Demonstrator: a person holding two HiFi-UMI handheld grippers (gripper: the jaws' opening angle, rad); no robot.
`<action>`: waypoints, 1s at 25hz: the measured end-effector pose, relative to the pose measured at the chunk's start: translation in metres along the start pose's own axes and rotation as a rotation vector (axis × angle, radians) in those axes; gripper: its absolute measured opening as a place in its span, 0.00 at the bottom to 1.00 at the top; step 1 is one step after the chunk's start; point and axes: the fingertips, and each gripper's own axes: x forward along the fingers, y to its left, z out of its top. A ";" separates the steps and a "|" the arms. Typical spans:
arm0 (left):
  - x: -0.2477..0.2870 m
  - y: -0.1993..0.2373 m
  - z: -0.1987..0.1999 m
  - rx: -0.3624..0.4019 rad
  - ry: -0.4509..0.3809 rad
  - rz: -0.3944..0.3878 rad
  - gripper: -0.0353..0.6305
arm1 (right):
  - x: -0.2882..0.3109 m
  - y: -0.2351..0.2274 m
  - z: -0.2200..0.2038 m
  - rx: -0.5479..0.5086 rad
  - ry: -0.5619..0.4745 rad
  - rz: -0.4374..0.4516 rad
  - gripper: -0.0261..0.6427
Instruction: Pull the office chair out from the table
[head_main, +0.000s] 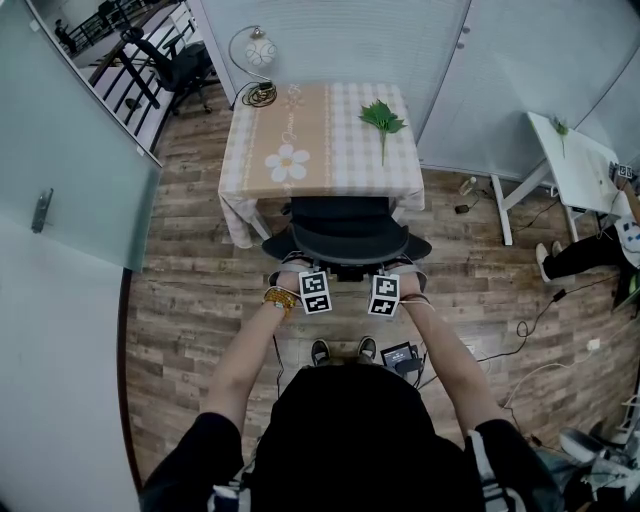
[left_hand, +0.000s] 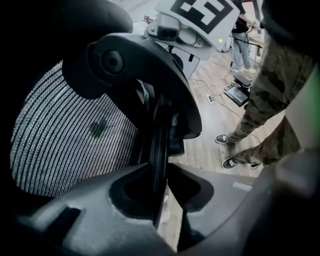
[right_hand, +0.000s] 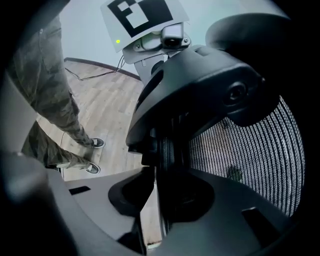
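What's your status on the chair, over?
Left claw shut on office chair backrest rim, right claw likewise. Chair tucked in at the table, not yet pulled. Black box on floor by the person's shoes, behind the chair.

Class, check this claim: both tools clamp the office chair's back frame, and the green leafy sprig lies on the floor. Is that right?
One slip: the head view shows the green leafy sprig lying on the table, not the floor. The rest stands.
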 end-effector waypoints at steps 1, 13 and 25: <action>0.000 0.000 0.000 0.002 0.000 -0.001 0.20 | 0.000 0.000 0.000 0.002 0.003 -0.001 0.15; 0.000 -0.004 -0.002 -0.024 0.009 -0.013 0.20 | 0.001 0.003 0.002 0.018 0.013 -0.009 0.15; -0.001 -0.004 -0.002 -0.024 0.010 -0.015 0.20 | 0.000 0.003 0.003 0.025 0.027 -0.011 0.15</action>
